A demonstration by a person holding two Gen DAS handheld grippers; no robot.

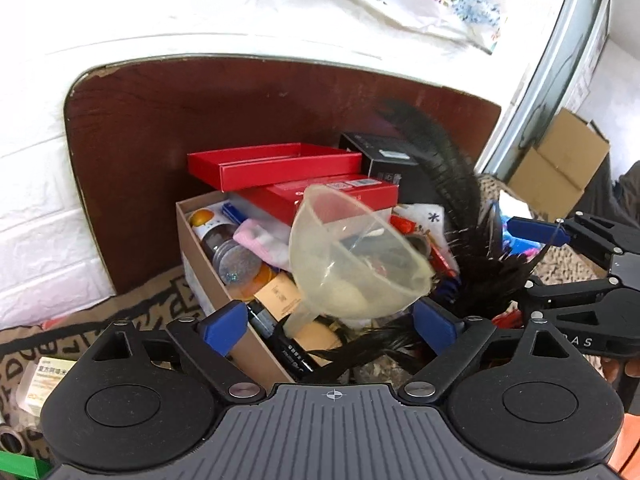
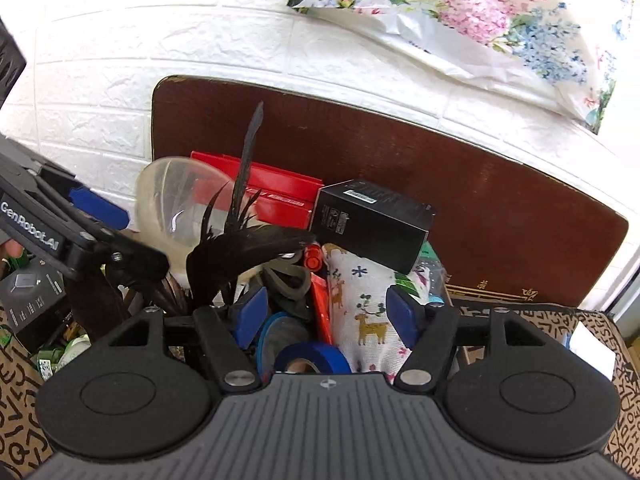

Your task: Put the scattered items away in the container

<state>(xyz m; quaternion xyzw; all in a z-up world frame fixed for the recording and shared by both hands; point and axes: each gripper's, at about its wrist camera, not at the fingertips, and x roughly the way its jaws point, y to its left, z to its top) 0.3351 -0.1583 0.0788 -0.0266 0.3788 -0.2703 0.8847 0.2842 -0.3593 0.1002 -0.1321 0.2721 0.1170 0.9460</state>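
Left tool (image 1: 330, 326) released, jaws wide, over the cardboard box (image 1: 208, 276); right tool (image 2: 328, 312) also released, nothing gripped. Clear funnel (image 1: 352, 248) lies tilted in the box, spout toward the left tool, mouth up and right, apart from both pads. Black feather (image 2: 244, 236) stands beside it. Only the right wrist view shows the reindeer cloth (image 2: 360, 312) and blue tape roll (image 2: 312, 356).

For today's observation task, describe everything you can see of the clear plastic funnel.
The funnel is translucent, yellowish plastic: a wide cone narrowing to a short spout. It lies tilted on the heap in the cardboard box, mouth facing up and right, spout pointing down-left towards the open left gripper, whose fingers flank it without pressing. Black feathers stand beside it.
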